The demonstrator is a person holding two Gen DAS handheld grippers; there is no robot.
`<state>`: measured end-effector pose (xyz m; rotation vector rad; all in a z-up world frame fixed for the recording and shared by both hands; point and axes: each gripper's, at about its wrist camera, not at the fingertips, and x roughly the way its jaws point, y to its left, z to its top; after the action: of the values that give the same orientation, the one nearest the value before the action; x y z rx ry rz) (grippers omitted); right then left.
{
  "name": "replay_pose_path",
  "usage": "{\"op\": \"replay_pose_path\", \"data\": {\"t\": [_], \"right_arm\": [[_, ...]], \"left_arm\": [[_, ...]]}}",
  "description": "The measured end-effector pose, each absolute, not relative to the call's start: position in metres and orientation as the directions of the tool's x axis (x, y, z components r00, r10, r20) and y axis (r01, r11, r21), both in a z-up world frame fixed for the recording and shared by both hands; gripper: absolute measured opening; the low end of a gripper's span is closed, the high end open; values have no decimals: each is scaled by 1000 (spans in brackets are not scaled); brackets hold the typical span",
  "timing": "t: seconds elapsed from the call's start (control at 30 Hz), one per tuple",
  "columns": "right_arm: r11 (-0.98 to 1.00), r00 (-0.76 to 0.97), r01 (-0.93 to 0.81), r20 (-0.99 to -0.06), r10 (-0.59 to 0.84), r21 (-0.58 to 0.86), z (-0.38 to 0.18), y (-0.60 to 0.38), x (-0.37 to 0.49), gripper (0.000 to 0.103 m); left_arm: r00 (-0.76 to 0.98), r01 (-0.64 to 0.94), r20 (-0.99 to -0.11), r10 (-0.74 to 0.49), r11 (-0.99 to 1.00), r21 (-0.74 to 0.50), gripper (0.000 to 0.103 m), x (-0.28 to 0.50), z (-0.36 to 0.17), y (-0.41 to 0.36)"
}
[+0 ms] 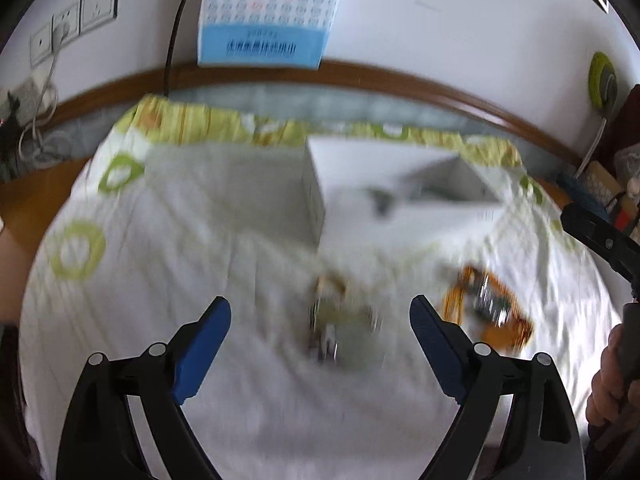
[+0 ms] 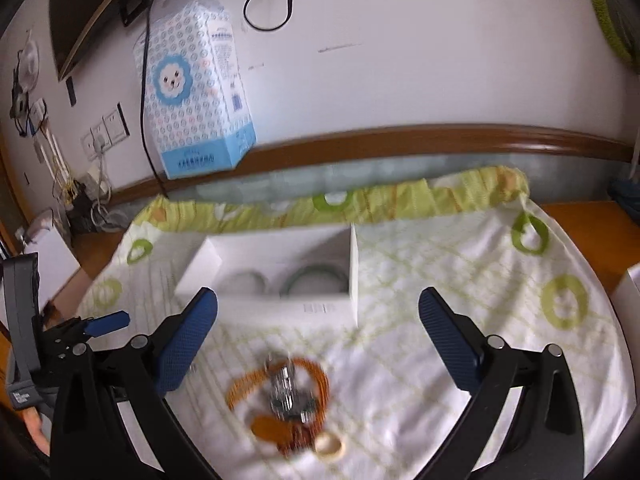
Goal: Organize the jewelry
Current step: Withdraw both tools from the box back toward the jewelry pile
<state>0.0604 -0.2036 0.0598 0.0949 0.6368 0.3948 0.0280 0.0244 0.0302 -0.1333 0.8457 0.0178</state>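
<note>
Right wrist view: white, green-ringed cloth [image 2: 460, 280] on wooden table [image 2: 592, 224]; tissue pack [image 2: 196, 96] lettering unreadable; both grippers [image 2: 318, 332] [image 1: 320, 340] spread apart, empty.

- Wooden table [image 2: 592, 224], draped with white cloth [image 2: 420, 280] printed in green rings.
- On cloth, far: open white box [image 2: 320, 308].
- Near: orange bead strands [image 2: 248, 388], blurred, tangled with silver pieces.

A lived-in home room, likely a bedroom or study. A wooden desk [image 2: 592, 232] carries a white cloth with green rings [image 2: 500, 320]; a tissue pack [image 2: 200, 96] leans on the white wall at 11 o'clock, with wall sockets [image 2: 106, 134] and tangled cables [image 2: 76, 196] at 9 o'clock.
</note>
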Motion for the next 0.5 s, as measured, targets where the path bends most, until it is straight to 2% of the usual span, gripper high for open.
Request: {"op": "replay_pose_path", "data": {"t": [0.13, 0.27, 0.5], "right_arm": [[926, 722, -338, -584, 371, 170, 38, -206, 40, 98], [922, 679, -364, -639, 362, 135, 20, -197, 39, 98], [909, 686, -414, -643, 340, 38, 17, -177, 30, 98]], "left_arm": [[619, -81, -784, -40, 990, -115, 91, 18, 15, 28], [620, -87, -784, -32, 990, -109, 92, 16, 13, 28], [600, -77, -800, -16, 994, -78, 96, 20, 8, 24]]}}
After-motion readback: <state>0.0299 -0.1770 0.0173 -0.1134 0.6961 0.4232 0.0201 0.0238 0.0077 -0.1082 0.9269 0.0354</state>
